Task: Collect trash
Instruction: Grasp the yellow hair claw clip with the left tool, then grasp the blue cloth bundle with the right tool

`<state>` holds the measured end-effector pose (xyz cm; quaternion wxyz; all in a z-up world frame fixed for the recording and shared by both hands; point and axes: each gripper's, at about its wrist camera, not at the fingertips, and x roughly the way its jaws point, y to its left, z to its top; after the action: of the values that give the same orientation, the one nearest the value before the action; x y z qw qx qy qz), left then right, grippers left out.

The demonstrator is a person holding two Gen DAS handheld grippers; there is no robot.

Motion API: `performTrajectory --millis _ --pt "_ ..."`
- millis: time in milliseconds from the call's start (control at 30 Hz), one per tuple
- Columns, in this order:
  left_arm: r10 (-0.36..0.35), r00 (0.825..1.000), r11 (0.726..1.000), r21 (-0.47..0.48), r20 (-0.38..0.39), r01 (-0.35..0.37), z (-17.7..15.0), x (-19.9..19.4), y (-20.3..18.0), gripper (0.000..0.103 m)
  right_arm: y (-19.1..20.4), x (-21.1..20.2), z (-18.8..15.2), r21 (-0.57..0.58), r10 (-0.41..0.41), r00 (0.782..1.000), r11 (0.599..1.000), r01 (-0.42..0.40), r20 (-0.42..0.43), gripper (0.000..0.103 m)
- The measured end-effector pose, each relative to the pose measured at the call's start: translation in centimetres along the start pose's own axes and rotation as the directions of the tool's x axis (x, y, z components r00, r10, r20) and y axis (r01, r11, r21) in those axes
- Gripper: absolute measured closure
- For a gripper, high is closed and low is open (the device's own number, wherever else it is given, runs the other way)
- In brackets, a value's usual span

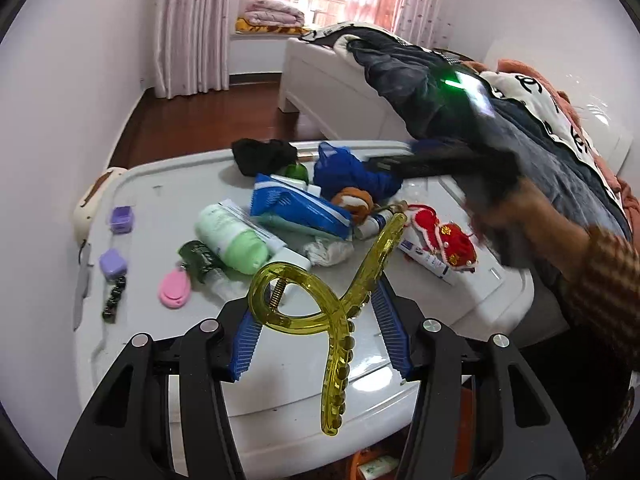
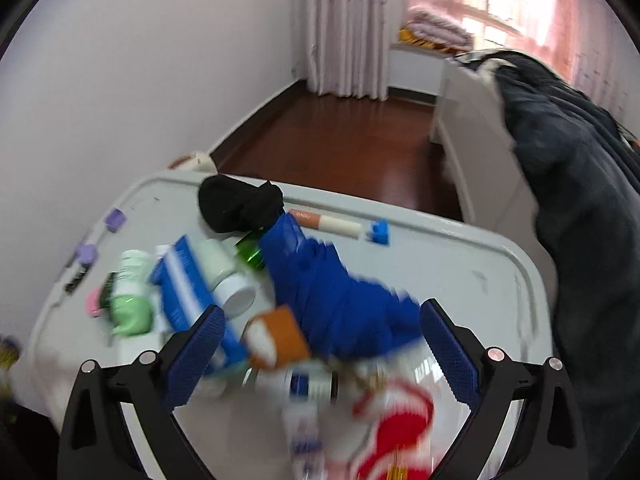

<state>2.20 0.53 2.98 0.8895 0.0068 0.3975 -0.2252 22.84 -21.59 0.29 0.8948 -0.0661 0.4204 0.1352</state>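
Cluttered white table (image 1: 120, 192), bedroom, pink curtains (image 1: 192, 24)

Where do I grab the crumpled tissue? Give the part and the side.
Pinch the tissue at its bunched middle, from straight above: it lies crumpled on the table, the blue box close at its far edge, so a sideways approach would probably snag.

Bare desk (image 1: 132, 192) along my left edge, only two purple boxes (image 1: 121, 219) and bead string (image 1: 114, 294) there. Centre blocked: green bottle (image 1: 234, 240), blue pack (image 1: 296, 206), blue cloth (image 2: 340, 292), black cloth (image 2: 240, 202). Far right desk corner open past white tube (image 2: 340, 226). My right gripper (image 1: 380, 164) crosses over heap. Clothes pile (image 1: 520, 120) walls right side.
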Motion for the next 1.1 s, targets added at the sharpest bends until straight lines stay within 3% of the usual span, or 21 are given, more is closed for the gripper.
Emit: performTrajectory --millis 167,200,233,300,400,567,667,867,1000,1100 --pt "-0.028 0.999 1.0 -0.003 -0.042 0.028 -0.3 1.5 0.0 0.051 0.9 6.8 2.1 -0.105 -0.027 0.986 0.994 0.01 -0.162 0.007" --pt "-0.031 0.999 0.999 0.003 -0.043 0.032 -0.2 1.4 -0.1 0.051 1.1 7.8 2.1 -0.118 -0.044 0.98 0.993 0.022 -0.195 0.013" --pt "-0.038 0.998 0.999 0.008 -0.046 0.038 -0.2 1.4 -0.2 0.051 1.1 9.0 2.0 -0.137 -0.074 0.968 0.99 0.042 -0.24 0.026" --pt "-0.04 0.998 0.999 0.003 -0.043 0.04 -0.3 1.2 -0.1 0.051 1.0 10.0 1.7 -0.163 -0.127 0.952 0.983 0.084 -0.277 0.037" --pt "-0.046 0.998 0.999 -0.009 -0.036 0.046 -0.3 0.9 0.2 0.051 0.3 8.9 1.7 -0.114 -0.12 0.956 0.989 0.093 -0.267 0.048" --pt "-0.054 0.998 0.999 -0.01 -0.025 0.054 -0.2 0.7 0.3 0.051 -0.1 4.5 1.5 -0.052 -0.106 0.982 0.994 0.099 -0.158 0.049" --pt "-0.054 0.998 0.998 0.005 -0.023 0.055 -0.3 0.5 -0.1 0.051 -0.1 -0.4 1.4 -0.016 -0.068 0.996 0.998 0.067 -0.059 0.049" --pt "-0.087 0.996 0.995 0.041 -0.013 0.088 -1.0 -0.4 -1.2 0.051 0.9 -8.4 1.0 0.014 -0.036 0.997 0.999 0.035 0.07 0.049" --pt "-0.098 0.995 0.993 0.063 0.0 0.098 -1.7 -1.8 -2.3 0.051 2.1 -12.8 -1.1 0.032 0.001 0.996 0.999 -0.004 0.092 0.048" --pt "-0.118 0.993 0.992 0.048 -0.011 0.119 -3.8 -3.3 -3.5 0.051 4.1 -15.6 -5.3 0.018 0.055 0.996 0.998 -0.056 0.065 0.048"
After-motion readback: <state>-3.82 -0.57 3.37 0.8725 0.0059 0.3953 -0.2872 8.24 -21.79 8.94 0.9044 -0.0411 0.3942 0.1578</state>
